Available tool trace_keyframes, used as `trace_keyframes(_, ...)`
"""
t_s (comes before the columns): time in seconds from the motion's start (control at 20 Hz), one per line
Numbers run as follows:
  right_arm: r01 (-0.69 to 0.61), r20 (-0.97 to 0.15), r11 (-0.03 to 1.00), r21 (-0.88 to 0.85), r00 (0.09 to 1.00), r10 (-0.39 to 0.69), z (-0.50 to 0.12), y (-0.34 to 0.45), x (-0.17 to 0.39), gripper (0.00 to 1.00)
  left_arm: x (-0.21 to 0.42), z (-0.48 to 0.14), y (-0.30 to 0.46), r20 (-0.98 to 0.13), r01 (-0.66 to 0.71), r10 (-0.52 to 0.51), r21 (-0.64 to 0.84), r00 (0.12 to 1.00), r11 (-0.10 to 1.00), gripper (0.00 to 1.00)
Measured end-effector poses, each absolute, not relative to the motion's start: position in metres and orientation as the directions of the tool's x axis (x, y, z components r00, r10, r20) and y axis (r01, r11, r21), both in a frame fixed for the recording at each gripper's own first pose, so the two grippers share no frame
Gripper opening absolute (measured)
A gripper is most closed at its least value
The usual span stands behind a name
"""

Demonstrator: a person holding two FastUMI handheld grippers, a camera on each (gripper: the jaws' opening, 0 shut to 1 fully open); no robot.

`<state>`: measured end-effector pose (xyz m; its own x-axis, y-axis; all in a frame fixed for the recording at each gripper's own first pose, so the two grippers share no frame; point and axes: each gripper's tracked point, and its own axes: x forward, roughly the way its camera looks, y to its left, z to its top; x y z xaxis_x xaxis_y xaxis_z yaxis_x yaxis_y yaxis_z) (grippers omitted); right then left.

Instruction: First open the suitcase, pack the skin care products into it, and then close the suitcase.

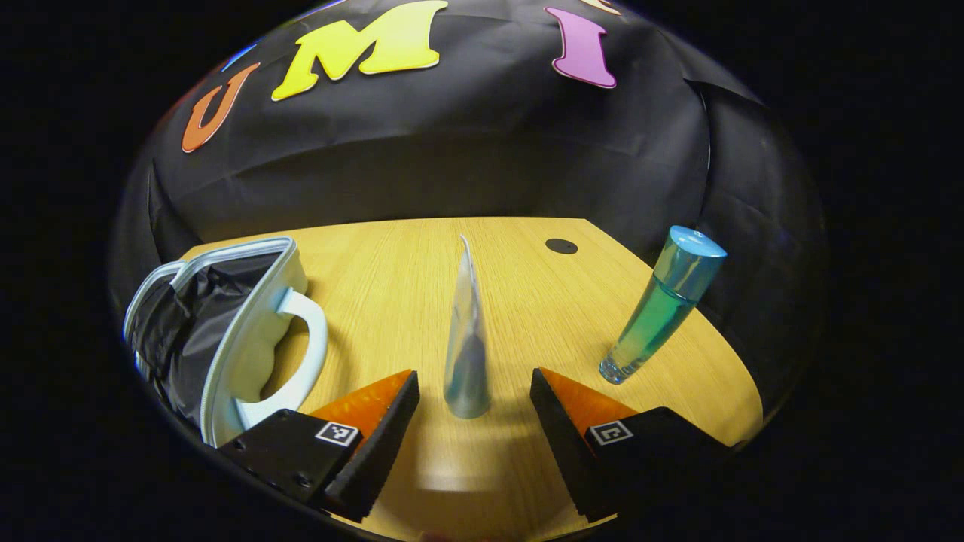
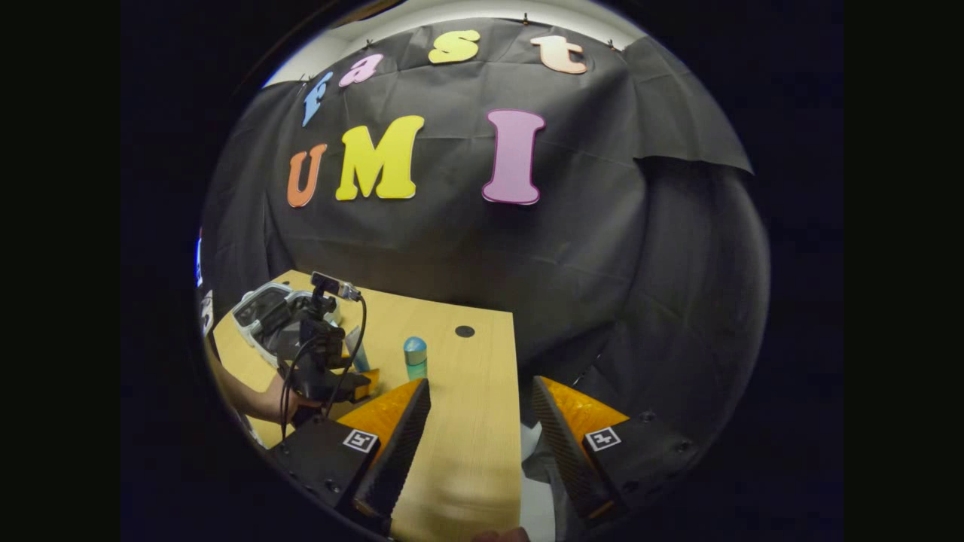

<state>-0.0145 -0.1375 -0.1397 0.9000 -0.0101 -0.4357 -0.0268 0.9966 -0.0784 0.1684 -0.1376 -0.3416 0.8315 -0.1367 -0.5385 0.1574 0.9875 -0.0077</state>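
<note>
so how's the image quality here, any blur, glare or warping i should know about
Left gripper view: sharp in the middle, the tube and blue-capped bottle crisp; fisheye bends the table edge and leans the bottle; a soft glare patch lies on the wood between the left gripper fingers. Right gripper view: dimmer, the suitcase and the other gripper small and less distinct, the table edge curved beside the right gripper.

Wood-grain tabletop (image 1: 392, 256), light oak tone, w/ a small round dark hole (image 1: 561, 246) near its far edge. Black cloth wall (image 1: 452, 150) hangs behind, creased, wrapping round the right side. White strip of ceiling (image 2: 452, 11) above the cloth.
</note>
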Motion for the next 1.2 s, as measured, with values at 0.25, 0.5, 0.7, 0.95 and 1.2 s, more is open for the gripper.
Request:
trace_keyframes(0.25, -0.007, -0.431, 0.997, -0.078, 0.902, -0.028, -0.141, -0.144, -0.009, 0.81, 0.174, -0.355, -0.13, -0.577, 0.154, -0.106, 0.034, 0.81, 0.987, 0.59)
trace_keyframes(0.5, 0.006, -0.447, 0.999, -0.053, 0.894, -0.029, -0.158, -0.142, -0.005, 0.82, 0.168, -0.348, -0.129, -0.599, 0.159, -0.156, -0.049, 0.785, 0.986, 0.38)
trace_keyframes(0.7, -0.019, -0.472, 1.0, -0.008, 0.881, 0.013, -0.19, -0.12, 0.008, 0.81, 0.145, -0.299, -0.125, -0.571, 0.186, -0.211, -0.102, 0.793, 0.977, 0.36)
trace_keyframes(0.95, -0.086, -0.474, 0.996, 0.023, 0.876, 0.087, -0.228, -0.073, 0.041, 0.81, 0.091, -0.238, -0.083, -0.562, 0.119, -0.159, -0.108, 0.811, 0.987, 0.35)
trace_keyframes(1.2, -0.097, -0.496, 0.994, 0.052, 0.861, 0.11, -0.269, -0.044, 0.079, 0.82, 0.035, -0.211, -0.029, -0.585, -0.002, -0.036, -0.065, 0.811, 0.998, 0.35)
